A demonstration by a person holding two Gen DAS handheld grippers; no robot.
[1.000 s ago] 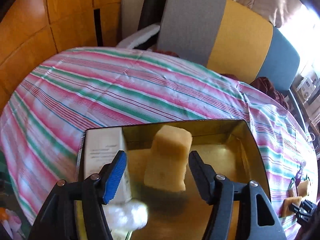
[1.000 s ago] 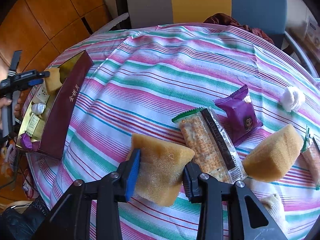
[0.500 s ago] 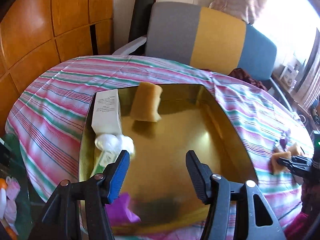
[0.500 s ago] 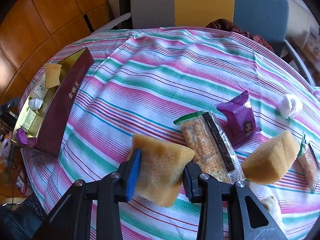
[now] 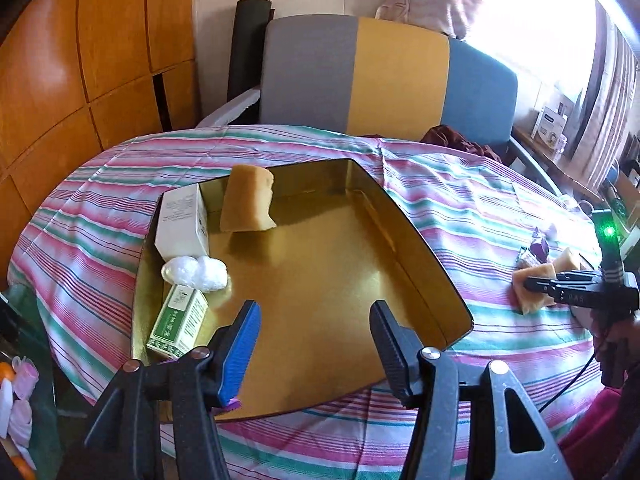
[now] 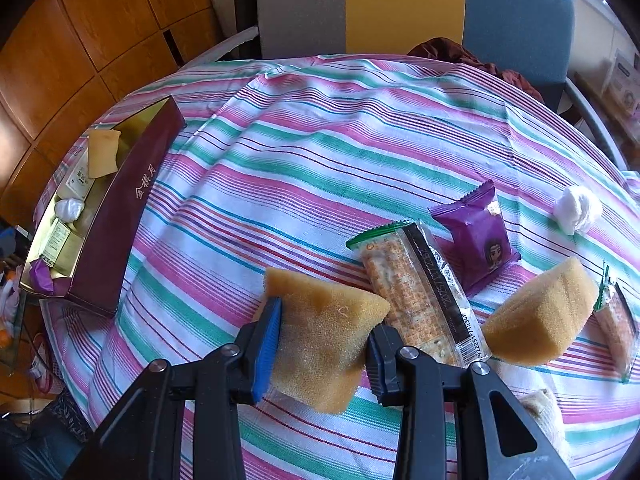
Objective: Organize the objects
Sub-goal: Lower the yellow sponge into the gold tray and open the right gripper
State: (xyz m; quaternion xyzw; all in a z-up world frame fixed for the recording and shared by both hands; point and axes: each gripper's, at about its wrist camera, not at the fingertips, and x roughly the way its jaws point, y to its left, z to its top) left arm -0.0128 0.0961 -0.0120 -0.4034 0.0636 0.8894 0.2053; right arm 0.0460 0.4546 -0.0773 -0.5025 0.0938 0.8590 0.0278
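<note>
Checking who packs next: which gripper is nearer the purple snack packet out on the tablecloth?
Right. The right gripper, shut on a sponge, sits just short of the purple snack packet; the left gripper hovers open over the gold box.

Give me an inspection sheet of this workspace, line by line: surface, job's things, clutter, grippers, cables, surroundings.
Surface: round table under a pink, green and white striped tablecloth, wrinkled.
Job's things: gold-lined maroon box holds a tan sponge block, white carton, white wad and green carton. On the cloth: loose tan sponge, long cracker packet, purple snack pouch, white ball.
Clutter: another packet at the right edge.
Grippers: left gripper open over the box, jaws just been closing, nothing between them; right gripper shut on a squeezed tan sponge.
Cables: dark cable below the right gripper.
Surroundings: grey, yellow and blue chair, orange wooden panels.
</note>
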